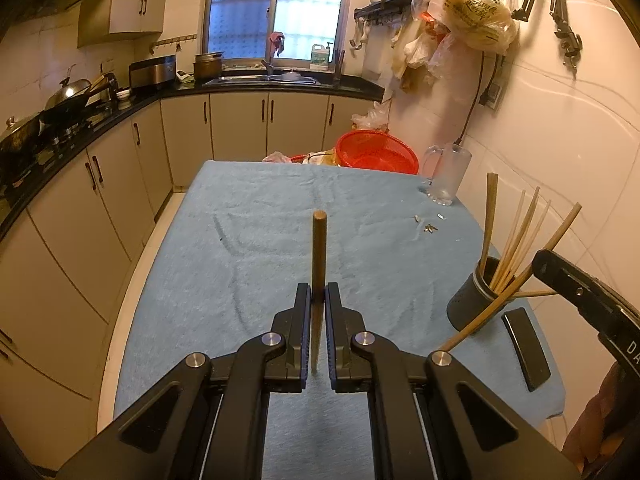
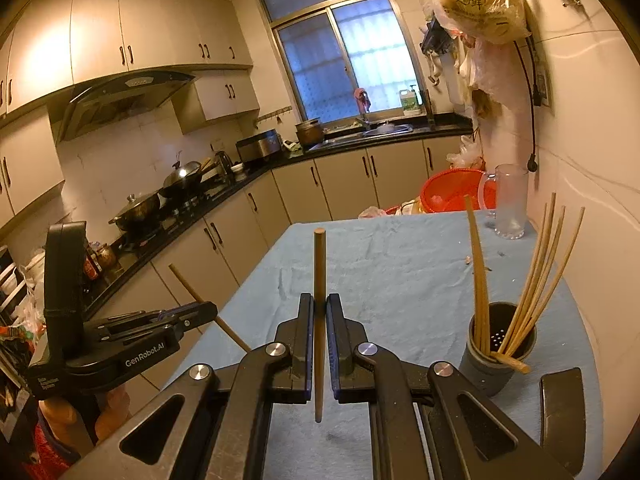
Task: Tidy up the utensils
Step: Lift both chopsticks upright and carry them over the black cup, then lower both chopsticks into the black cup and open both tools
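1. Kitchen scene: blue towel-covered table [image 1: 280, 208] ran up the middle, with cream cabinets and a dark countertop [image 1: 80, 136] at 9 o'clock and a window [image 1: 276, 8] at 12 o'clock.
2. Left gripper [image 1: 319, 300] was clamped tight on a brown chopstick [image 1: 319, 256]. The stick stood upright between the pads, its top end above the fingertips and its lower end hanging between the fingers.
3. Right gripper [image 2: 320, 312] was likewise closed on a second brown chopstick [image 2: 319, 272], also upright in its own view and poking out above and below the pads.
4. In the left wrist view, the right gripper [image 1: 538, 266] came in at 3 o'clock, its chopstick slanting beside the holder.
5. In the right wrist view, the left gripper [image 2: 208, 312] sat at 9 o'clock off the table edge, its stick tilted.
6. Dark perforated chopstick holder [image 1: 474, 300] stood on the towel at 3 to 4 o'clock, with several pale and brown chopsticks [image 1: 516, 236] fanned out inside it.
7. Black flat object [image 1: 526, 348] lay just beside the holder at 4 o'clock; what it was could not be told.
8. Frosted glass mug [image 1: 450, 176] stood at 1 o'clock near the wall, with a red colander [image 1: 376, 152] behind it at the far table end.
9. Small scraps [image 1: 428, 226] lay on the towel near the mug.
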`<state>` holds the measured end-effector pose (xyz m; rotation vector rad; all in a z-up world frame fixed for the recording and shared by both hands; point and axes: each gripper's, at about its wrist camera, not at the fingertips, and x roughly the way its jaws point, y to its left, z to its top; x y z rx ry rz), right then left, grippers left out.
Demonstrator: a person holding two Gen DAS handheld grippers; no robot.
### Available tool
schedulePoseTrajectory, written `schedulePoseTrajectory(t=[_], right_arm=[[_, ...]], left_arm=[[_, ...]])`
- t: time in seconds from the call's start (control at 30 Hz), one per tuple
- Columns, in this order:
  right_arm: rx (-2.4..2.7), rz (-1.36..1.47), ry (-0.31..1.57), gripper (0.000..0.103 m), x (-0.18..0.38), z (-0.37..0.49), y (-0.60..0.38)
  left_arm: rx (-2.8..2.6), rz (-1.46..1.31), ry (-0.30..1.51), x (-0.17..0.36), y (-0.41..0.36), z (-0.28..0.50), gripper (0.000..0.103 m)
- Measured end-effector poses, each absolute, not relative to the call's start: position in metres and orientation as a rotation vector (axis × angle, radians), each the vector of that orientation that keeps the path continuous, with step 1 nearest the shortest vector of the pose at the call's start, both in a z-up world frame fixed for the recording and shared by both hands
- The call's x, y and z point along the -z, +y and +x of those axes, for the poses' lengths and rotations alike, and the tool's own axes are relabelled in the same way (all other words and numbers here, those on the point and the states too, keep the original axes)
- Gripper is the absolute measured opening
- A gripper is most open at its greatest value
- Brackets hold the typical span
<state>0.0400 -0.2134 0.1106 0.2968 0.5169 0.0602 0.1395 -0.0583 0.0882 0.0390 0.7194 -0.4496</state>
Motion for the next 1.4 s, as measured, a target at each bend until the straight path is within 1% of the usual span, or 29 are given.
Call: schedulePoseTrajectory(t=[0.8, 1.03, 1.4], right_arm=[[-0.015, 0.32, 0.448, 0.007, -0.145, 0.019, -0.245], [0.02, 0.341, 0.39, 0.007, -0.166, 0.007, -0.268], [0.119, 0.368, 0.303, 0.007, -0.196, -0.011, -0.32]], left_arm=[[0.5, 0.085, 0.693, -0.111, -0.088, 0.144, 0.006], [0.547, 0.086, 0.671, -0.131, -0.107, 0.146, 0.006], [0.666, 0.076, 0.616, -0.18, -0.162, 0.143, 0.006]])
